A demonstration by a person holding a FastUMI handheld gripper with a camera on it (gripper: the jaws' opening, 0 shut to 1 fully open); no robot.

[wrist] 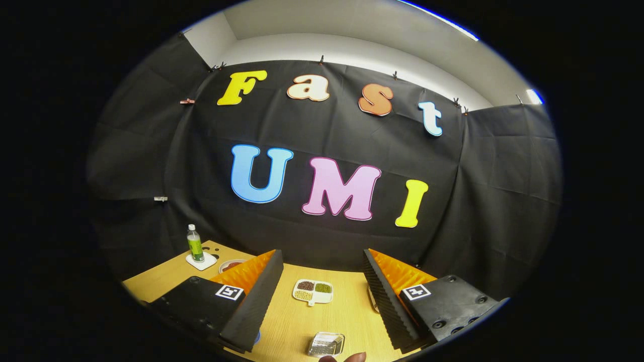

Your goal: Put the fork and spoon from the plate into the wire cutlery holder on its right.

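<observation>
Two fingers [322, 301] stood spread wide apart with nothing between them, held well above the worktop [347, 311] and aimed more at the booth's back wall than down at it. That high, level pose reads as a starting or carrying posture rather than a reach, since no object lay near the pads.

Between the fingers and beyond their tips sat a small divided dish [313, 291] with four portions of something grain-like, probably left there as clutter and no part of the job. Closer in, low between the fingers, a wire cutlery holder [326, 344] rested on the worktop, and metal pieces seemed to lie in or on it, though I could not tell whether these were the fork and spoon. A fingertip of a person [347, 357] showed just beside it.

Beyond the left finger stood a green bottle [194, 243] on a white coaster [200, 261], with a small plate [230, 265] near it, mostly hidden behind the finger; any cutlery on it was out of sight.
</observation>
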